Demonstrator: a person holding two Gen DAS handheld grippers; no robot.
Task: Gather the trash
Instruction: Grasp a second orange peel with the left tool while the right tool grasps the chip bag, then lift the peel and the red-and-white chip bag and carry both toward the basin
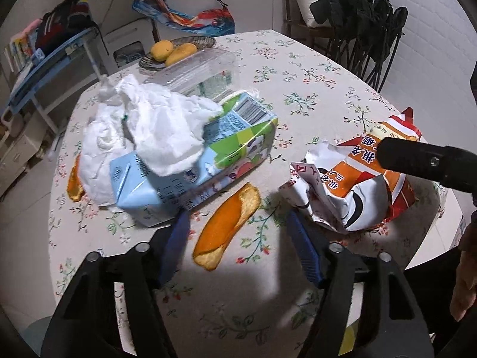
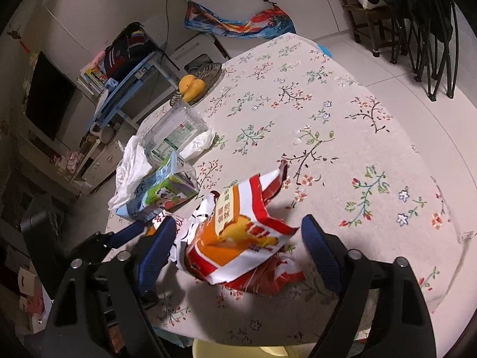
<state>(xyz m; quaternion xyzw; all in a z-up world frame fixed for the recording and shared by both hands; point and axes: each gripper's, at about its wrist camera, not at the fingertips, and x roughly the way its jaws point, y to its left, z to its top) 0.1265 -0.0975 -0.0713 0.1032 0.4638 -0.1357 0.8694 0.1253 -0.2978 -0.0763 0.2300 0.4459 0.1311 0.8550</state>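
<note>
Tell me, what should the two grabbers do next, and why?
Probably close the right gripper on the crumpled snack bag: its open fingers already sit either side of it. The left gripper, also open, hangs over the orange peel and could take that.

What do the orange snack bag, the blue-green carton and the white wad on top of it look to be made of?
Snack bag: glossy printed plastic film, going by its sharp crinkles and sheen. Carton: coated paperboard, probably, with crisp folded edges and a slight gloss. White wad: matte, soft tissue paper, loosely crumpled.
</note>
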